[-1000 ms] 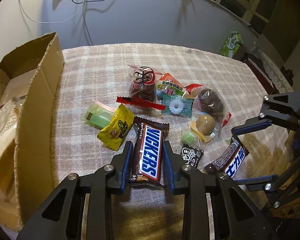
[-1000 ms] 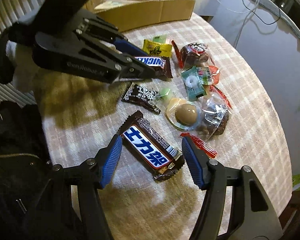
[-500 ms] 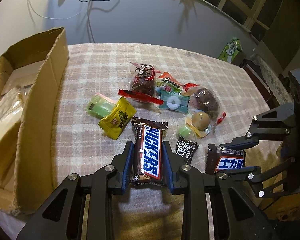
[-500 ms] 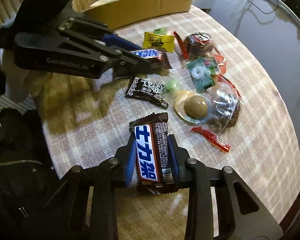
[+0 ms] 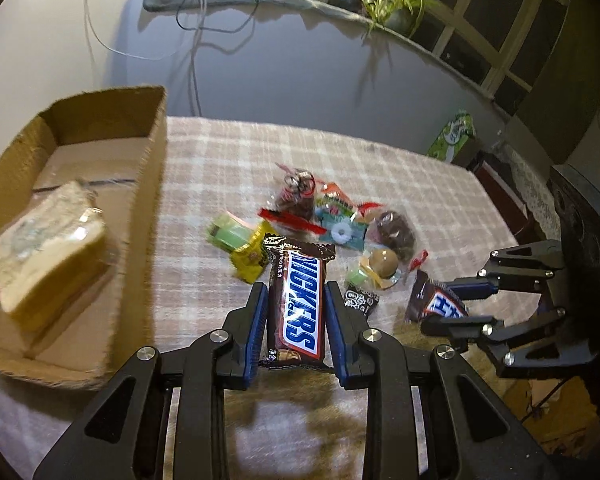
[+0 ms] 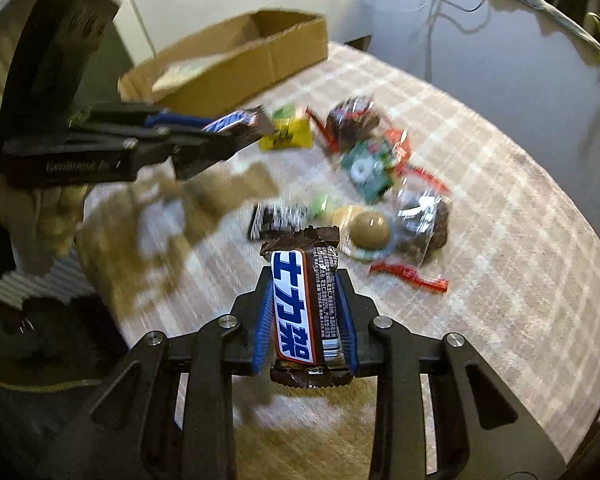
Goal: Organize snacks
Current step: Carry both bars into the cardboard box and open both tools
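Brown wrappers mark two chocolate bars, one in each gripper. The left gripper (image 5: 296,316) has its blue-padded fingers (image 5: 256,328) pinching the Snickers bar (image 5: 299,302) by its long sides, lifted above the near edge of the surface (image 5: 220,168). The right gripper (image 6: 305,320) pinches the bar with Chinese lettering (image 6: 305,308) the same way, also clear of the surface.

One cardboard box (image 5: 148,184) sits at the left edge, holding one pale wrapped packet (image 5: 44,248). A loose heap of small sweets (image 5: 340,232) lies mid-surface: a green one, a yellow one, a red strip, a teal pack with a white ring, two dark bagged ones, a round tan one and a small black packet, blurred in places.

The surface wears a pink-and-cream plaid cloth. Behind it stand a pale wall with hanging cables (image 5: 196,40), a ledge with one potted plant (image 5: 392,4), and a window.
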The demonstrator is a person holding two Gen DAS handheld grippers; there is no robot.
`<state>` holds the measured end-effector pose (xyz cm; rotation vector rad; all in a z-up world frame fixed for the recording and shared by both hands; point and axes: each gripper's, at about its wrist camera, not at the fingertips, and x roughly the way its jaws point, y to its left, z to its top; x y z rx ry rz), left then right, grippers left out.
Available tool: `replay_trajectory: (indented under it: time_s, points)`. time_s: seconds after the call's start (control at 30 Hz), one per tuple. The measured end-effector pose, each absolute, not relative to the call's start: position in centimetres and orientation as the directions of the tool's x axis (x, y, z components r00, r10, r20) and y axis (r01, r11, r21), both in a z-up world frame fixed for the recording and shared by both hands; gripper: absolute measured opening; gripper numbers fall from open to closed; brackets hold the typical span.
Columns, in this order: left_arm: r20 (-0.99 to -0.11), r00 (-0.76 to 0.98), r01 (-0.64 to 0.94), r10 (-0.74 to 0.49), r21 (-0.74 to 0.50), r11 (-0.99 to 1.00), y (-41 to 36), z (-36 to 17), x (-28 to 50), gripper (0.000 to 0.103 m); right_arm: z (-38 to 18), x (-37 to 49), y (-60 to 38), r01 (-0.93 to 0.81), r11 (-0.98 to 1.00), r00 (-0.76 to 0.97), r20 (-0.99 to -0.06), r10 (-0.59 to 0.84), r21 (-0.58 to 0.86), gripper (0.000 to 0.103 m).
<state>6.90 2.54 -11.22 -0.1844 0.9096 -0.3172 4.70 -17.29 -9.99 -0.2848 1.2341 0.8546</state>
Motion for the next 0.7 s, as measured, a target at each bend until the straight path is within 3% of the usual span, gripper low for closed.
replay_trajectory:
  time_s: [0.7]
  points:
    - [-0.690, 0.700, 0.028, -0.182, -0.228, 0.973, 11.6, -7.7, 4.4, 0.027, -5.4, 12.1, -8.1, -0.650, 0.697, 0.194, -0.820, 0.538, 0.303, 0.030]
